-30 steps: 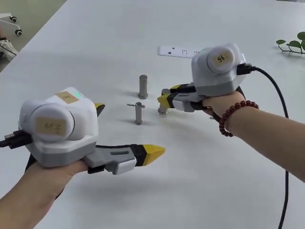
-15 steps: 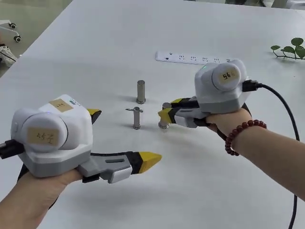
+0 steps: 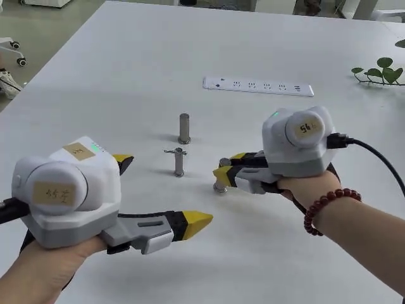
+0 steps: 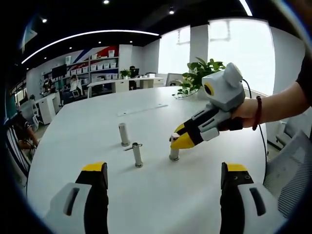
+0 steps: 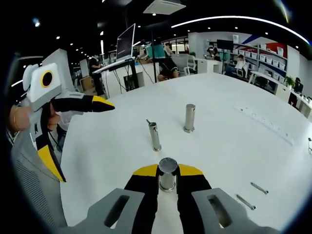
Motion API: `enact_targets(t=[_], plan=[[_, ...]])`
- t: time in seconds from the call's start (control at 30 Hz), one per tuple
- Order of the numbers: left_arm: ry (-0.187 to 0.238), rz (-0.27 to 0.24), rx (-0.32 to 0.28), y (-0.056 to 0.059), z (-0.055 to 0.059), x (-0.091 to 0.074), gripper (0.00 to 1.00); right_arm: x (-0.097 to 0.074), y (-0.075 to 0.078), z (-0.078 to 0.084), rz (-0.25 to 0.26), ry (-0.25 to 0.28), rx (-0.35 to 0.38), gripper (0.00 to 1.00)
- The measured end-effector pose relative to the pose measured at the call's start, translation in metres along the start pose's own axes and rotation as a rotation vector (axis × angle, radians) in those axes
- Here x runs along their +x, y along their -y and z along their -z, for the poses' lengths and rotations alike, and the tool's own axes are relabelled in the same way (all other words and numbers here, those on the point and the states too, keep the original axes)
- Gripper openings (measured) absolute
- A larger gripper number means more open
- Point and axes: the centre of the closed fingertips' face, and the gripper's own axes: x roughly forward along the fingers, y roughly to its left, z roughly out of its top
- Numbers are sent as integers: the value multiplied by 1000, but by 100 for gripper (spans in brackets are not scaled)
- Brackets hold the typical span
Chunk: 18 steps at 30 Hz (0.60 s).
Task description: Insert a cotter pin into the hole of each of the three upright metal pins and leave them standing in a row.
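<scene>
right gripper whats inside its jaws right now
An upright metal pin is clamped in the right gripper. Its round top and a strip of shaft show between the jaws; they cover its sides, so its hole cannot be seen.

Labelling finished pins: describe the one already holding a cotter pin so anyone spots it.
On the white table, nearer than the power strip, find the middle pin of three, between the far bare pin and the held pin in the right gripper. Only it has a cotter pin poking sideways through its top.
</scene>
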Motion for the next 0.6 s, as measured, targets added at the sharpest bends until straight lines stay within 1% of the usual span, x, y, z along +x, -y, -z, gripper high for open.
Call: enact_targets(t=[0.07,0.2,0.27,0.3,0.4,0.5,0.6], plan=[[1,1,1,0,0,0,97,-1,-1,2,15,-2,1,8],[3,2,1,2,-1,-1,96,-5,0,3,70,2,15,8],[3,2,1,2,-1,-1,96,-6,0,4,87,4,21,8],[3,4,1,3,-1,-1,96,-7,2,5,106,7,43,8],[2,6,4,4,0,-1,96,-8,4,7,134,15,80,8],[4,9,4,5,-1,-1,96,-9,5,8,157,18,98,8],[3,12,3,6,0,-1,96,-10,8,11,198,22,154,8]])
